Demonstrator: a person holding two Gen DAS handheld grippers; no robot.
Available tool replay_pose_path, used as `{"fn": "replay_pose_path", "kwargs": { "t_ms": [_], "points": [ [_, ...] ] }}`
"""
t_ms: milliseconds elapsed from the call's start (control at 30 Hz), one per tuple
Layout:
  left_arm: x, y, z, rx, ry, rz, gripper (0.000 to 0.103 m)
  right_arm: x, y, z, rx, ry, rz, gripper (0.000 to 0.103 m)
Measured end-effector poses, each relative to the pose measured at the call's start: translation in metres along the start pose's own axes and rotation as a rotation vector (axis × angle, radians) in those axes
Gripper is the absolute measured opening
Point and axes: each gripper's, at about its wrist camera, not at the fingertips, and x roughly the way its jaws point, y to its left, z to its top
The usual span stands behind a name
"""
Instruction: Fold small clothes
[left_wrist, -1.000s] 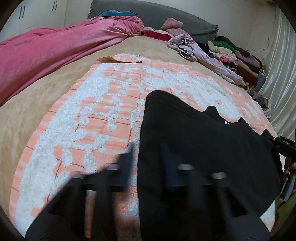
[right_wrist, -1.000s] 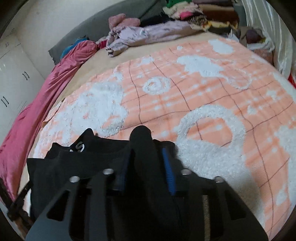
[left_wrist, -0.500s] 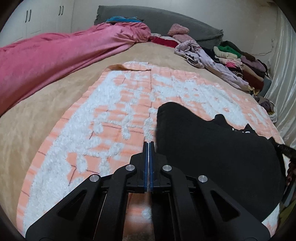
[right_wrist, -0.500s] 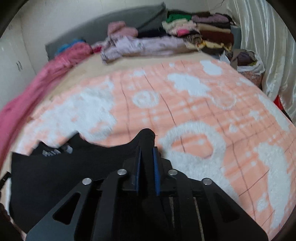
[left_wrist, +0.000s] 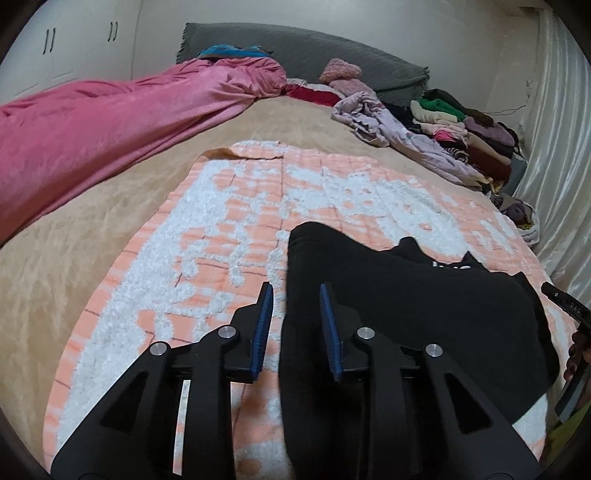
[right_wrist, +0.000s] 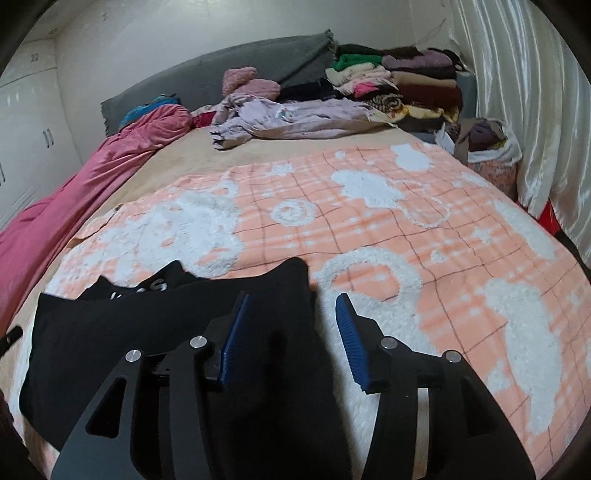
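A black garment (left_wrist: 424, 306) with white lettering lies flat on the orange-and-white blanket (left_wrist: 229, 229). In the right wrist view the garment (right_wrist: 155, 325) fills the lower left. My left gripper (left_wrist: 295, 291) is open over the garment's left edge and holds nothing. My right gripper (right_wrist: 291, 302) is open over the garment's right edge, its left finger above the cloth and its right finger above the blanket (right_wrist: 443, 258). The other gripper's tip (left_wrist: 565, 302) shows at the right edge of the left wrist view.
A pink cover (left_wrist: 110, 122) lies along the bed's left side. A crumpled lilac garment (right_wrist: 288, 118) and a stack of folded clothes (right_wrist: 406, 85) sit at the head of the bed. A bag (right_wrist: 491, 147) and a curtain (right_wrist: 535, 92) stand at the right.
Both grippers have opened: the left was shut half a second ago, and the right was shut on the garment's edge and has let it go. The garment now lies flat.
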Motion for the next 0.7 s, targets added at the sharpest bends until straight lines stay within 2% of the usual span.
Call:
{"fn": "replay_pose_path", "kwargs": {
  "t_ms": [267, 433, 700],
  "points": [
    [-0.005, -0.004, 0.000, -0.006, 0.001, -0.024, 0.030, -0.027, 0.027, -0.015, -0.051, -0.008, 0.045, 0.058],
    [-0.007, -0.006, -0.004, -0.019, 0.023, -0.045, 0.035, -0.037, 0.039, -0.031, -0.083, 0.017, 0.075, 0.059],
    [-0.008, -0.018, -0.013, 0.029, 0.035, -0.045, 0.039, -0.043, 0.042, -0.059, -0.084, 0.088, 0.100, 0.059]
  ]
}}
